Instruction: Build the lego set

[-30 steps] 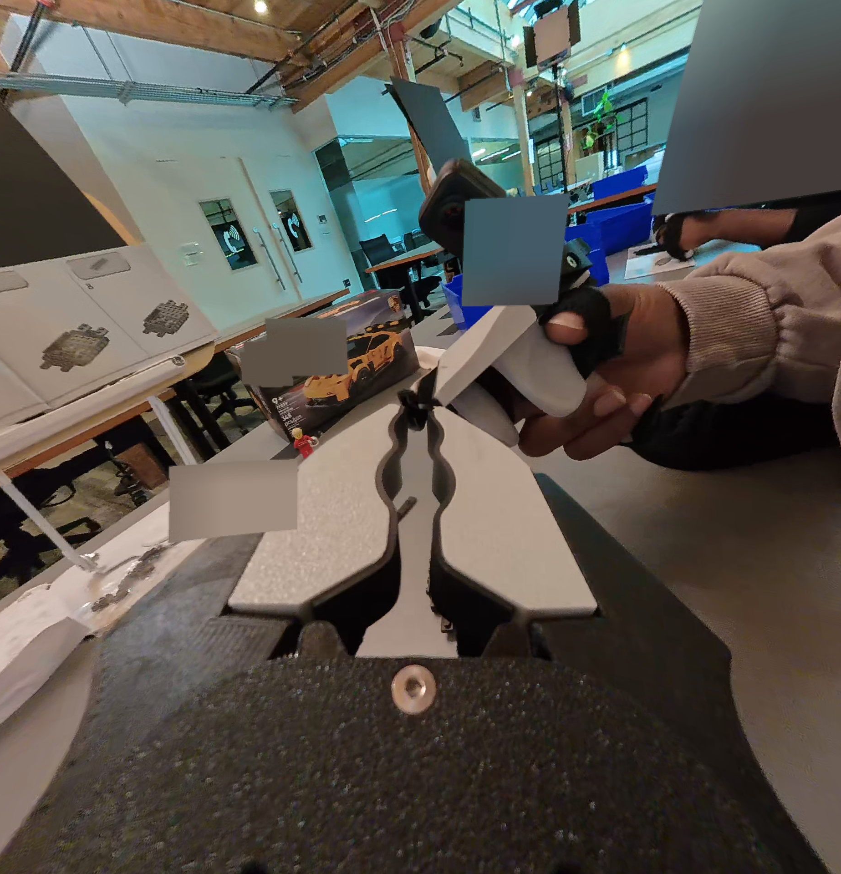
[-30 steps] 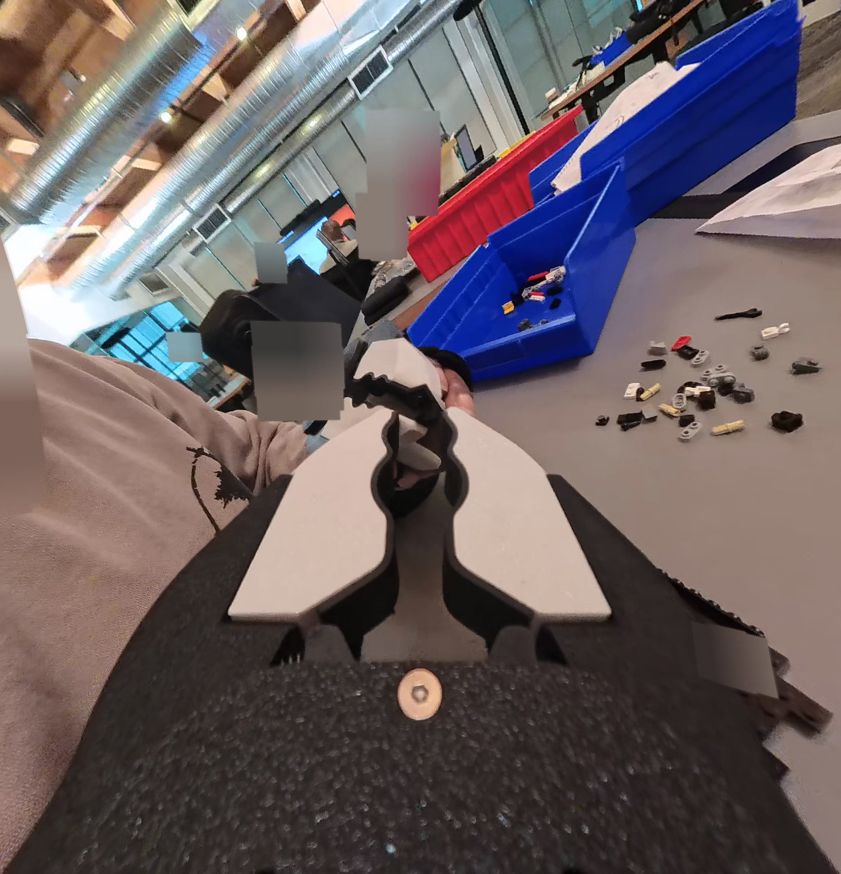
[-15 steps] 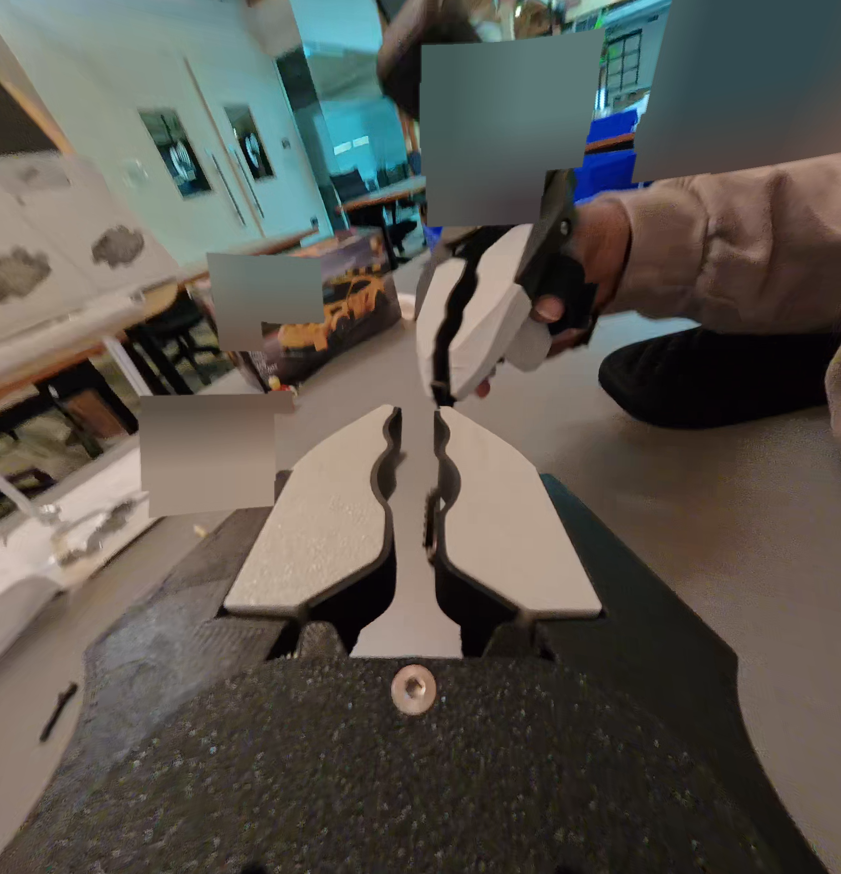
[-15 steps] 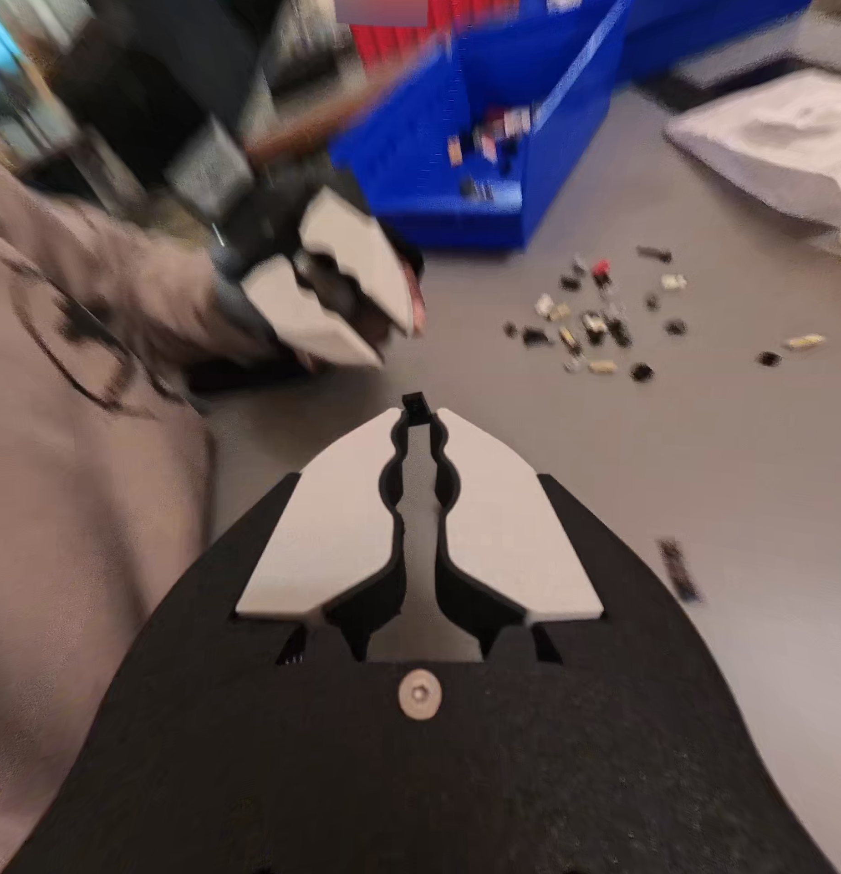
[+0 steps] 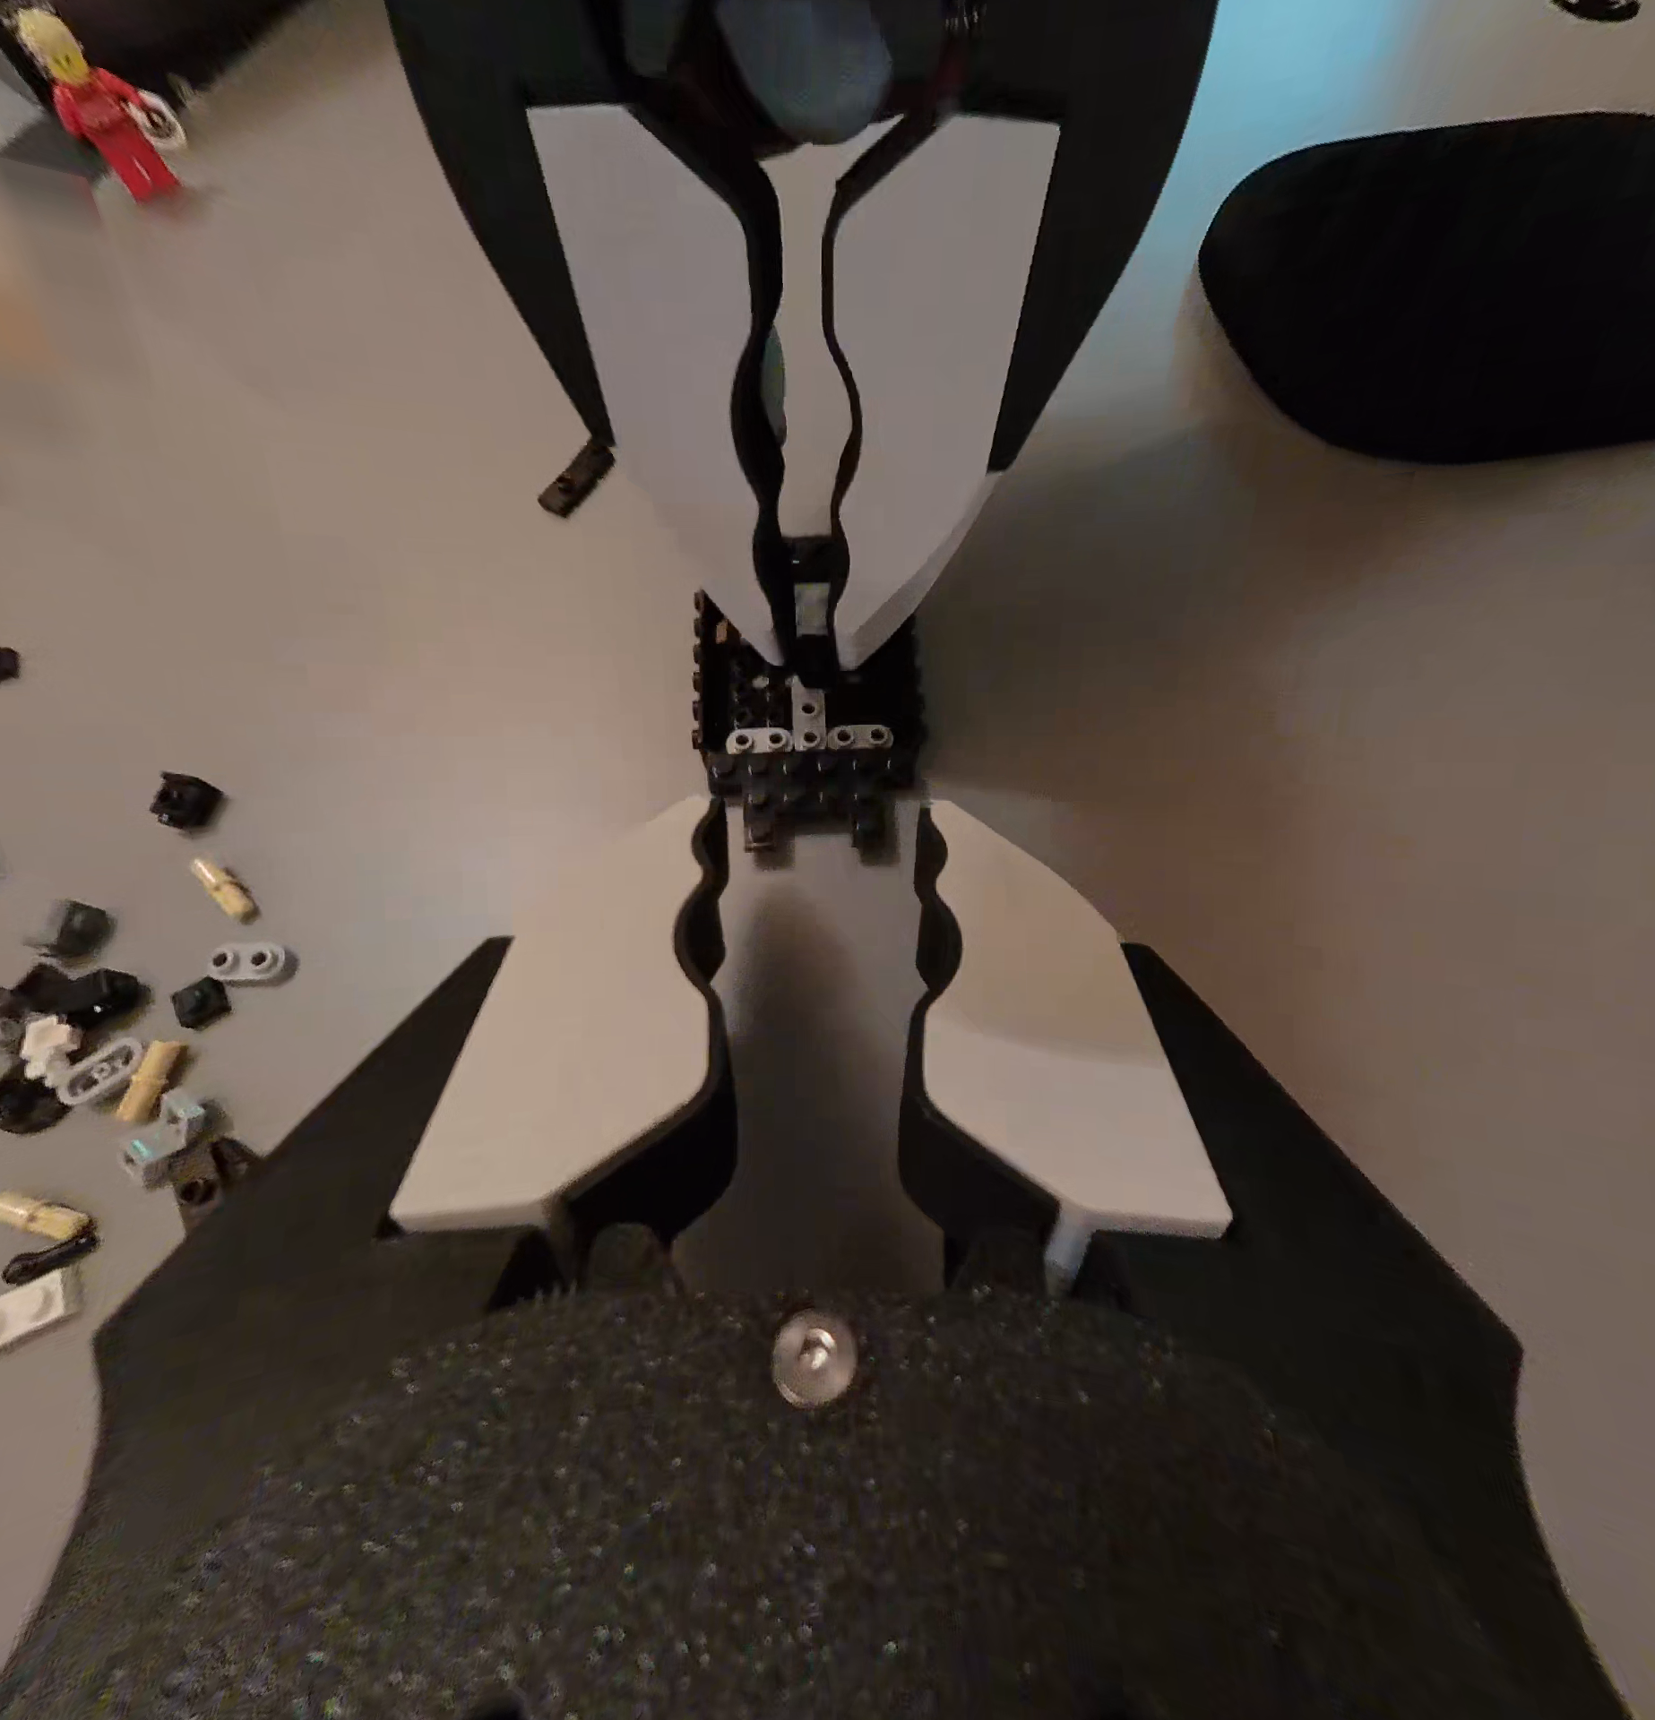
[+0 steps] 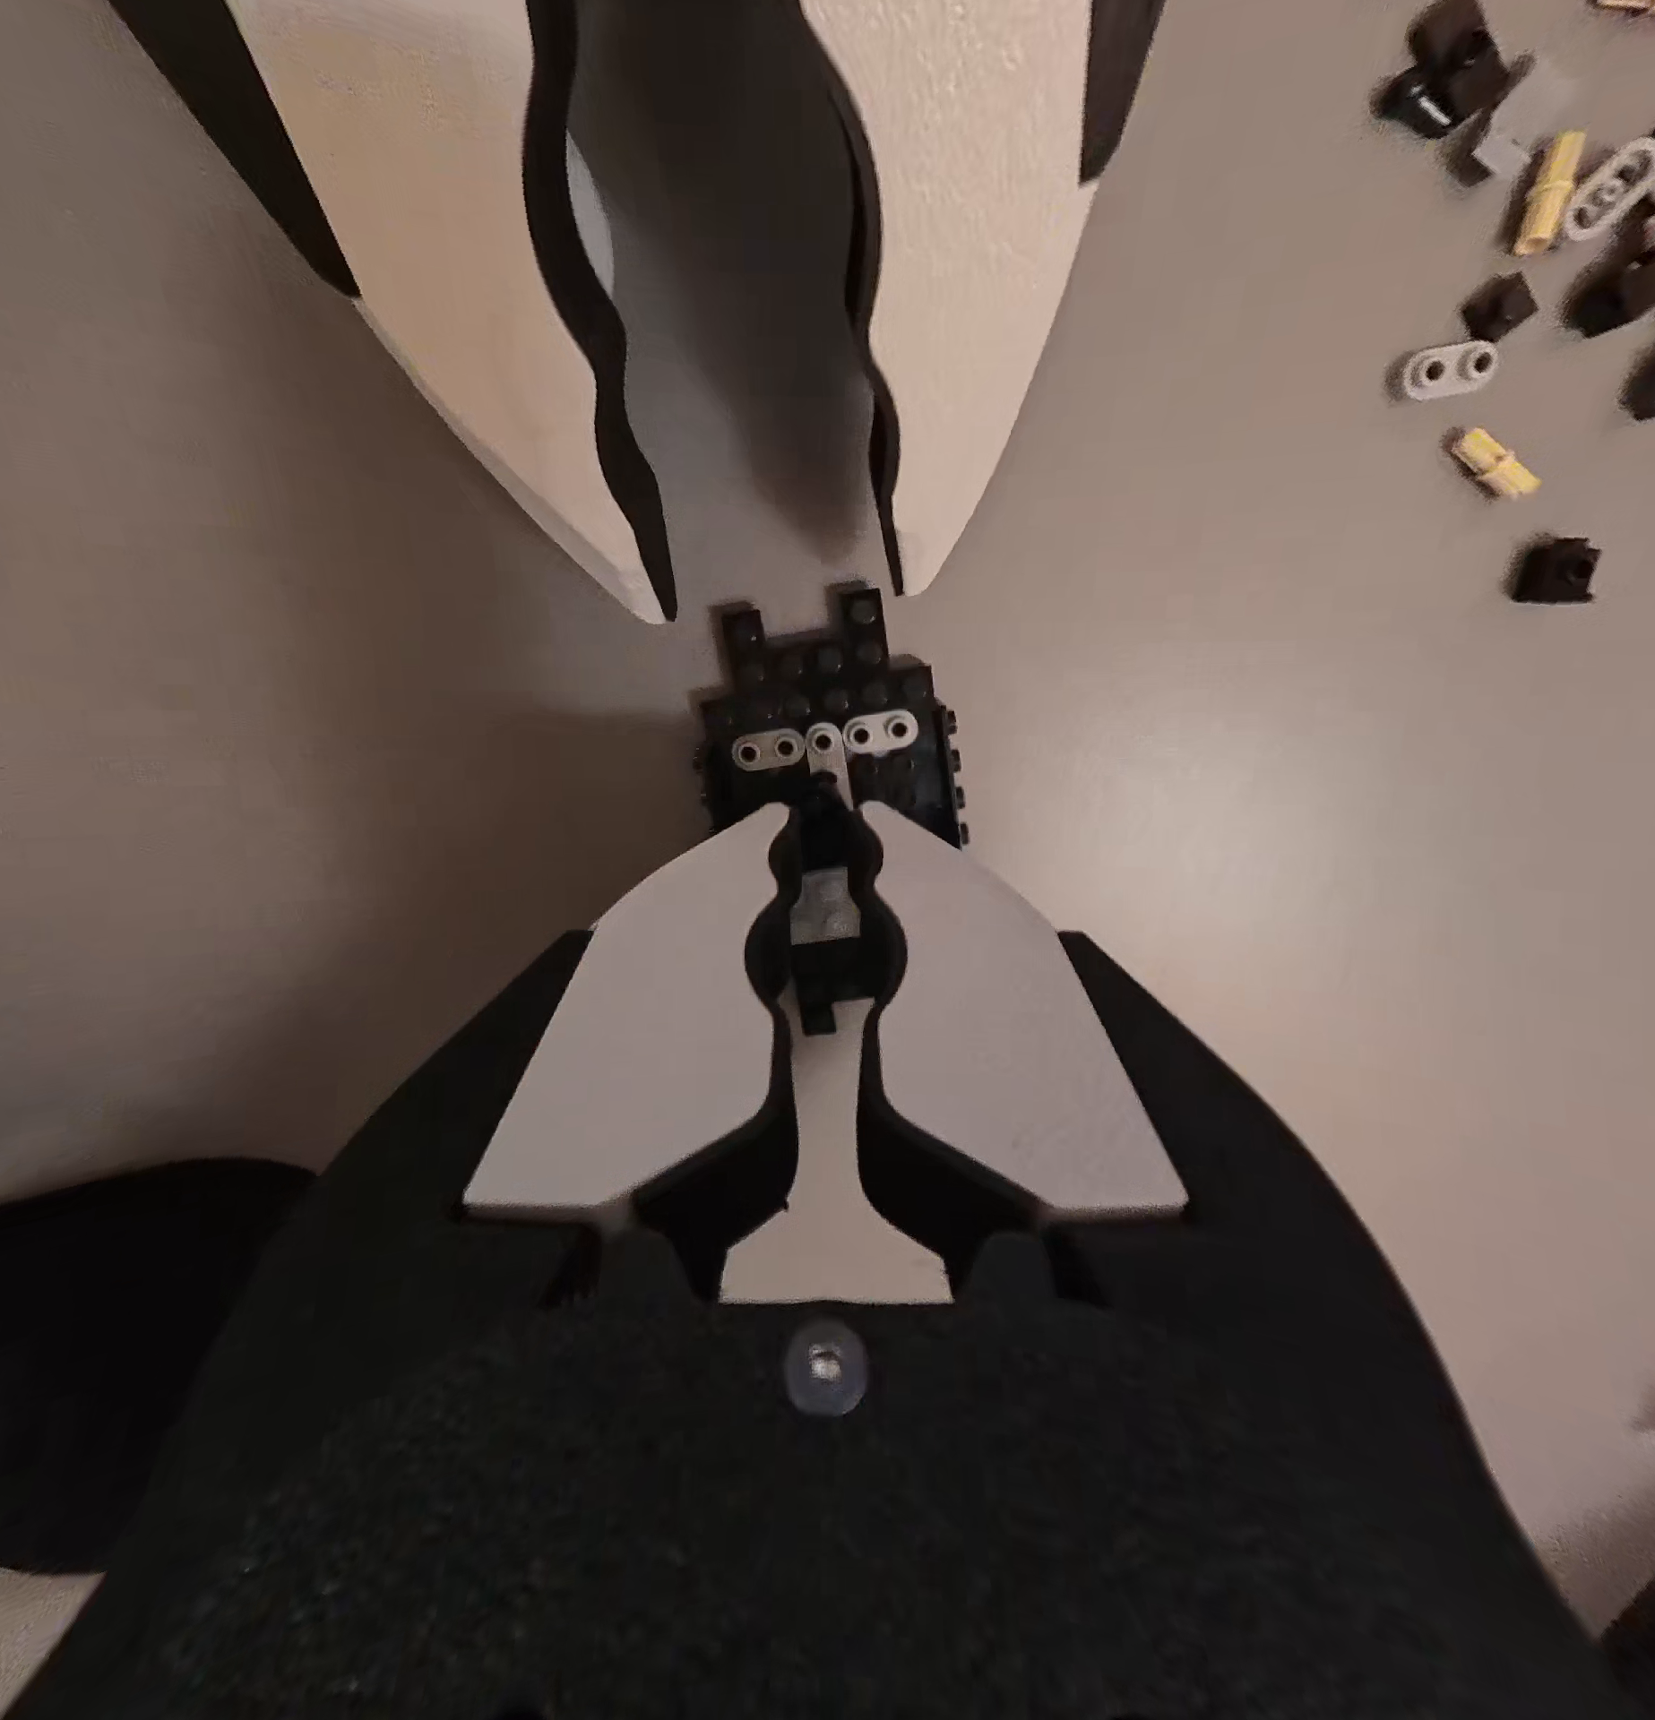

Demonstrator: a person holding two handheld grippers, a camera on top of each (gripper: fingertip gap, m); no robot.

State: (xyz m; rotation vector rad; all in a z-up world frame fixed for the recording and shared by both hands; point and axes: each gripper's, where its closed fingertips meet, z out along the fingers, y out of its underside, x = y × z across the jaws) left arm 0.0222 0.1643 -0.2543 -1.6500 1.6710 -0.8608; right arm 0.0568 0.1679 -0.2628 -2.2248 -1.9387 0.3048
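1. Left wrist view: you are looking straight down on a plain grey tabletop (image 5: pixel 1270 745). Your left gripper (image 5: pixel 809 819) has its fingers spread wide, the tips flanking the near edge of the black studded lego assembly with light grey plates (image 5: pixel 809 735) at the centre of the frame.
2. From 12 o'clock your right gripper (image 5: pixel 809 651) reaches in, its fingers drawn nearly together on a small black-and-grey lego piece (image 5: pixel 812 596), tips down on the assembly.
3. Loose black, grey and tan lego parts (image 5: pixel 106 1052) lie scattered at 9 o'clock; a red-suited minifigure (image 5: pixel 106 112) stands at 11 o'clock.
4. Right wrist view: same grey surface. Your right gripper (image 6: pixel 825 814) pinches the small piece (image 6: pixel 825 921) between its tips, touching the assembly (image 6: pixel 823 735) just above centre.
5. The left gripper (image 6: pixel 781 596) at 12 o'clock stands spread at the assembly's far edge; loose parts (image 6: pixel 1549 279) sit at 2 o'clock.
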